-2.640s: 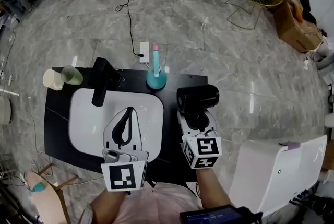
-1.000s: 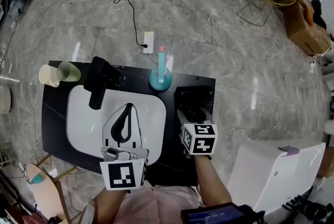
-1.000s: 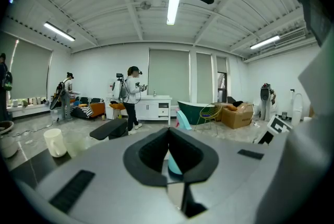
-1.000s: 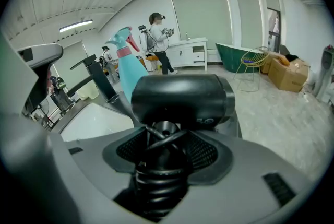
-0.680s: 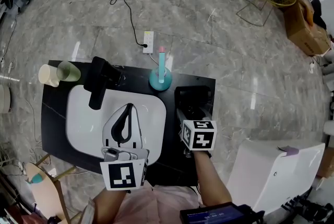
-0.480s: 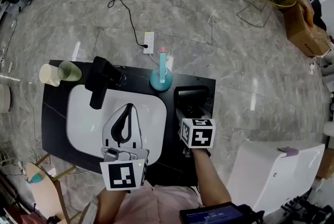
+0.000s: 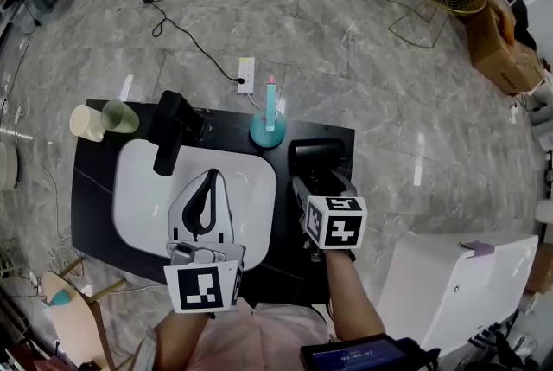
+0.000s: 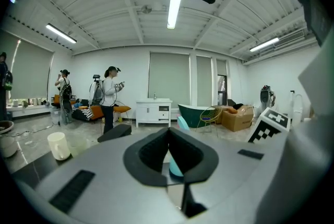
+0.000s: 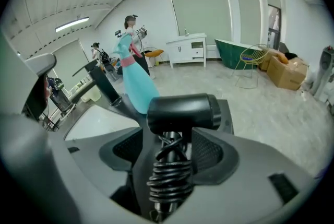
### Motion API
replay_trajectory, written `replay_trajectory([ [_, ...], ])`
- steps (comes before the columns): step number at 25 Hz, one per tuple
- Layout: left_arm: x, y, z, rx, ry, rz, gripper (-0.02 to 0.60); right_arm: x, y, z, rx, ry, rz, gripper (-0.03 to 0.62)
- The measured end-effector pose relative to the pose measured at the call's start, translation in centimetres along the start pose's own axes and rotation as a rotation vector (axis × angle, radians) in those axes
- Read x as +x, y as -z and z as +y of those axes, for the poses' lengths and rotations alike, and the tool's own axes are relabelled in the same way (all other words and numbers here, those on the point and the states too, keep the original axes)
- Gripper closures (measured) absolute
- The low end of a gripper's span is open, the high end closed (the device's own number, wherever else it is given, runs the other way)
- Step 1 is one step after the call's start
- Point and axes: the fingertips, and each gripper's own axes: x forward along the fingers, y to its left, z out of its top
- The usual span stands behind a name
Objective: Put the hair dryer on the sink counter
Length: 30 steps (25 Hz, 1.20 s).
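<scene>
The black hair dryer (image 7: 318, 158) lies on the right end of the black sink counter (image 7: 93, 218), its head pointing away from me. In the right gripper view the head (image 9: 182, 110) sits just past the jaws, and the handle, wrapped in a coiled cord (image 9: 168, 171), runs between them. My right gripper (image 7: 316, 186) is opening; its pads stand clear of the handle on both sides. My left gripper (image 7: 210, 179) hovers over the white basin (image 7: 138, 196), shut with nothing in it, as the left gripper view (image 8: 168, 131) shows.
A black faucet (image 7: 170, 131) stands behind the basin, with two cups (image 7: 86, 122) at the counter's back left. A teal bottle (image 7: 269, 127) stands just left of the dryer. A power strip (image 7: 246, 73) and cable lie on the floor; a white box (image 7: 458, 283) is at the right.
The dryer has come down from above the counter and now lies on it. The right gripper's jaws have spread and it has eased back slightly. The left gripper has not moved.
</scene>
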Motion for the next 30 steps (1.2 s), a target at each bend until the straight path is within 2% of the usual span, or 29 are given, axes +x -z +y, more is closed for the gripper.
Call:
replay_trajectory([
  [3, -0.8, -0.9, -0.4, 0.004, 0.019, -0.012, 0.572, -2.8, -1.9, 0.9, 0.007, -0.003, -0.091, 0.293],
  [8, -2.1, -4.3, -0.9, -0.038, 0.043, -0.075, 0.572, -8.9, -5.6, 3.6, -0.007, -0.013, -0.313, 0.341],
  [11, -3.3, -6.4, -0.9, 0.005, 0.061, -0.110, 0.572, -12.7, -7.0, 5.4, -0.037, -0.009, -0.439, 0.385],
  [14, -4.4, -8.9, -1.6, 0.006, 0.094, -0.177, 0.572, -15.9, -7.9, 6.6, -0.076, 0.019, -0.533, 0.426],
  [18, -5.8, -11.2, -1.7, 0.011, 0.112, -0.209, 0.572, -20.0, -8.6, 8.0, -0.110, 0.056, -0.651, 0.509],
  [21, -6.6, -12.5, -2.0, 0.015, 0.132, -0.252, 0.572, -22.5, -9.2, 8.6, -0.136, 0.077, -0.724, 0.591],
  [25, -7.6, -13.5, -2.3, 0.022, 0.155, -0.298, 0.572, -24.6, -9.7, 9.6, -0.164, 0.074, -0.778, 0.592],
  [30, -9.1, -15.1, -2.8, -0.016, 0.168, -0.342, 0.572, -26.6, -9.8, 10.1, -0.177, 0.092, -0.819, 0.593],
])
